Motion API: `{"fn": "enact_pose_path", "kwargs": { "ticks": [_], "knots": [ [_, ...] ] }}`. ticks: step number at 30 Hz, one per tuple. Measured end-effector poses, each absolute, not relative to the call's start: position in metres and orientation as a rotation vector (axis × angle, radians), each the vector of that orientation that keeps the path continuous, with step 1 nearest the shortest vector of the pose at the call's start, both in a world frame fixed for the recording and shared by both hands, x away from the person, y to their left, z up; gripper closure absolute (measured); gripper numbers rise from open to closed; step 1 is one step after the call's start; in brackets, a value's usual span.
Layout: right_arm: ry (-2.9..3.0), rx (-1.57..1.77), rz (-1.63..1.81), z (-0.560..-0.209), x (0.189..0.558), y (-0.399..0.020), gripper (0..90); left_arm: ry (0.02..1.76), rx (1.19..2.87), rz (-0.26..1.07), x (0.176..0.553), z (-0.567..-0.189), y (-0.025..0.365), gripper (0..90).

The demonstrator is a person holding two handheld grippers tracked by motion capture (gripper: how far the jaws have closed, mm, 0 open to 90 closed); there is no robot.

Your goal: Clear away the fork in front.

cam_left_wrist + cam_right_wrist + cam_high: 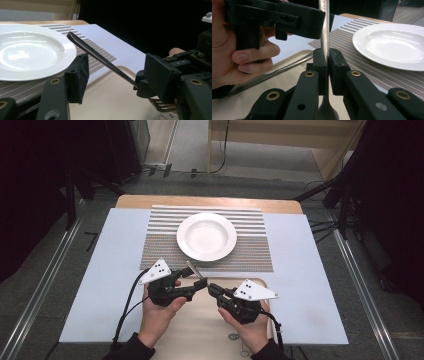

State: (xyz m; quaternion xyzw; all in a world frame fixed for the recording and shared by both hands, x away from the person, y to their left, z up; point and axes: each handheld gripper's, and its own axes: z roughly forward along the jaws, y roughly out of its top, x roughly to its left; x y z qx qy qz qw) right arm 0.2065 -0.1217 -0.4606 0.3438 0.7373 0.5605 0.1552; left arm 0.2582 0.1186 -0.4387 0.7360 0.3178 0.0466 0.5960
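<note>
A metal fork (194, 270) is held over a beige tray (200, 335), its handle slanting up toward the white plate (206, 236). My right gripper (328, 57) is shut on the fork's neck (325, 30), and the tines (161, 105) hang below the grip. My left gripper (117, 72) faces it from the left, its jaws standing apart on either side of the fork handle (100, 57) without pressing on it. In the high view the left gripper (200, 284) and right gripper (210, 288) meet tip to tip above the tray.
The plate sits on a striped placemat (250, 255) laid on a white table cover (310, 285). A table knife (269, 73) lies on the tray (294, 82) under the left hand. Dark stands and rails flank the table.
</note>
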Motion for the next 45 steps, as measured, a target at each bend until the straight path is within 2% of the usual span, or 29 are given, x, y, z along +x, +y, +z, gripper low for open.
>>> {"fn": "enact_pose_path", "kwargs": {
  "ticks": [11, 13, 14, 17, 18, 19, 26, 36, 45],
  "knots": [
    [2.115, 0.963, 1.602, -0.462, 0.205, -0.119, 83.6, 0.785, 1.705, 0.063, 0.26, -0.443, 0.117, 53.2],
    [2.115, 0.957, 1.601, -0.462, 0.205, -0.118, 83.6, 0.799, 1.702, 0.076, 0.258, -0.443, 0.116, 59.9],
    [2.119, 0.951, 1.599, -0.462, 0.205, -0.118, 83.6, 0.793, 1.692, 0.075, 0.257, -0.443, 0.117, 66.1],
    [2.12, 0.943, 1.596, -0.463, 0.204, -0.115, 83.5, 0.734, 1.655, -0.009, 0.256, -0.44, 0.119, 80.7],
    [2.121, 0.936, 1.598, -0.464, 0.204, -0.114, 83.6, 0.726, 1.653, -0.009, 0.254, -0.438, 0.119, 85.1],
    [2.11, 0.939, 1.6, -0.464, 0.204, -0.114, 83.8, 0.743, 1.664, 0.055, 0.252, -0.436, 0.119, 85.7],
    [2.059, 0.962, 1.62, -0.467, 0.209, -0.124, 51.6, 0.727, 1.671, 0.063, 0.256, -0.436, 0.133, 86.0],
    [2.027, 1.063, 1.537, -0.47, 0.217, -0.143, 46.1, 0.689, 1.703, 0.084, 0.254, -0.437, 0.145, 86.0],
    [1.996, 1.145, 1.457, -0.47, 0.217, -0.158, 19.9, 0.702, 1.718, 0.072, 0.254, -0.438, 0.155, 86.0]
  ]
}}
